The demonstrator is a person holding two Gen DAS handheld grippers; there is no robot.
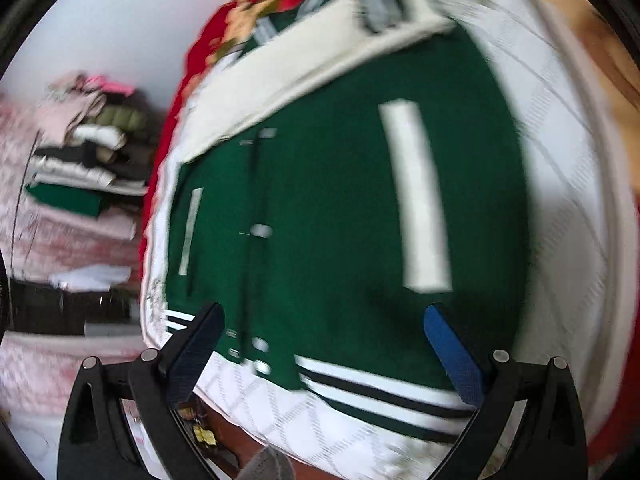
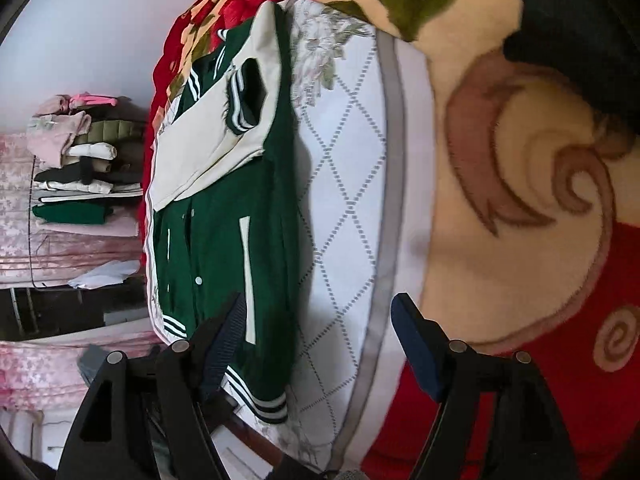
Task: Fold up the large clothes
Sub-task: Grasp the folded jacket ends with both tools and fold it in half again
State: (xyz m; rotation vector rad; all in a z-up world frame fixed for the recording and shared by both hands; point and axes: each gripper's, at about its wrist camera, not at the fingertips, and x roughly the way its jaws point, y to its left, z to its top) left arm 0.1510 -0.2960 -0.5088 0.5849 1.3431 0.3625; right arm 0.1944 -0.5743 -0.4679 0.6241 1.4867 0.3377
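A green varsity jacket (image 1: 328, 208) with cream sleeves and white pocket stripes lies flat on a white quilted pad (image 1: 560, 184). A cream sleeve (image 1: 320, 64) is folded across its upper part. My left gripper (image 1: 322, 328) is open and empty, hovering over the striped hem (image 1: 380, 392). In the right wrist view the jacket (image 2: 224, 216) lies to the left with its sleeve (image 2: 208, 140) folded over the chest. My right gripper (image 2: 316, 320) is open and empty above the pad (image 2: 344, 184), beside the jacket's right edge.
A red and cream floral blanket (image 2: 520, 208) covers the bed under the pad. A stack of folded clothes (image 2: 80, 160) sits on a pink surface at the left, by a pale wall. A dark object (image 2: 580, 40) lies at the upper right.
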